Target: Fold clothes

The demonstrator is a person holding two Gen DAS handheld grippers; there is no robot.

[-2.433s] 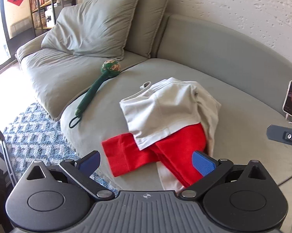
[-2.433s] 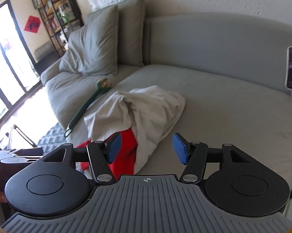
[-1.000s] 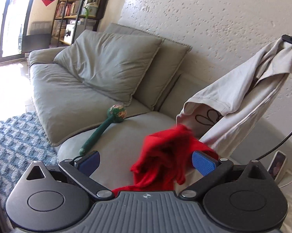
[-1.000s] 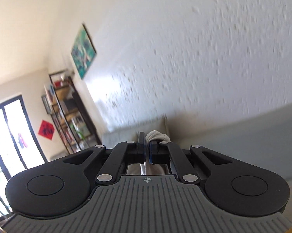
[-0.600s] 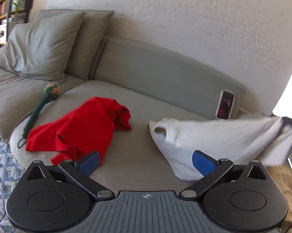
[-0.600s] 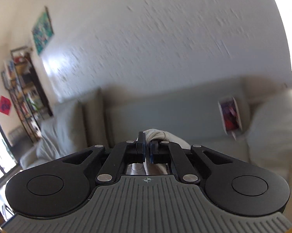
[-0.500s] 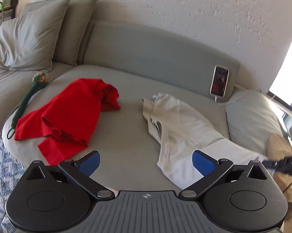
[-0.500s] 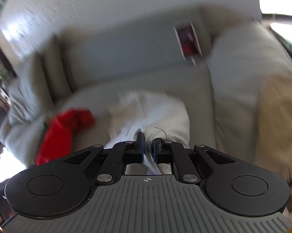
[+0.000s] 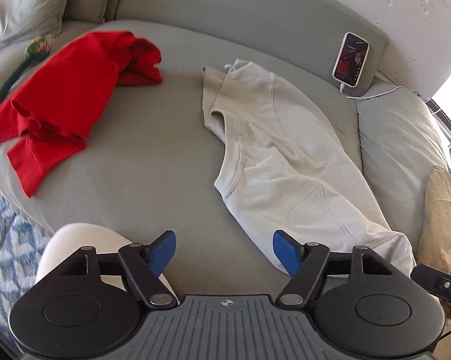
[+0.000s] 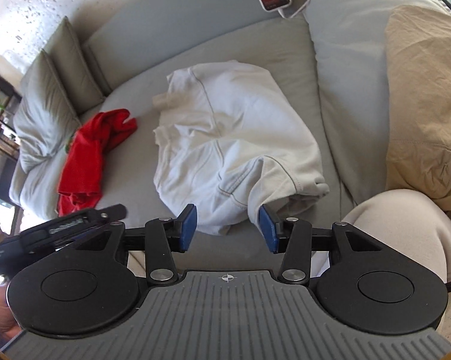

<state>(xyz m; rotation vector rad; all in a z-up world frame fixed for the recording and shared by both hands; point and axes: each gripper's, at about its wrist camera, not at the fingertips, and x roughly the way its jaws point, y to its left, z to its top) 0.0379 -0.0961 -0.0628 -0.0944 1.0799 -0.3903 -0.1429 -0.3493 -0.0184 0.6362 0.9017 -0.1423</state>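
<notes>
The white T-shirt point(image 9: 288, 162) now lies by itself across the middle and right of the sofa seat point(image 9: 153, 162), rumpled, its hem near my blue pads. A second ago my right hand-held gripper point(image 10: 227, 225) was pinching it in the air; now its jaws stand wide and empty over the bunched hem. My left hand-held gripper point(image 9: 223, 252) is wide too. The red garment point(image 9: 60, 90) sits apart, upper left. So the sorting looks done; I judge flattening comes next.
</notes>
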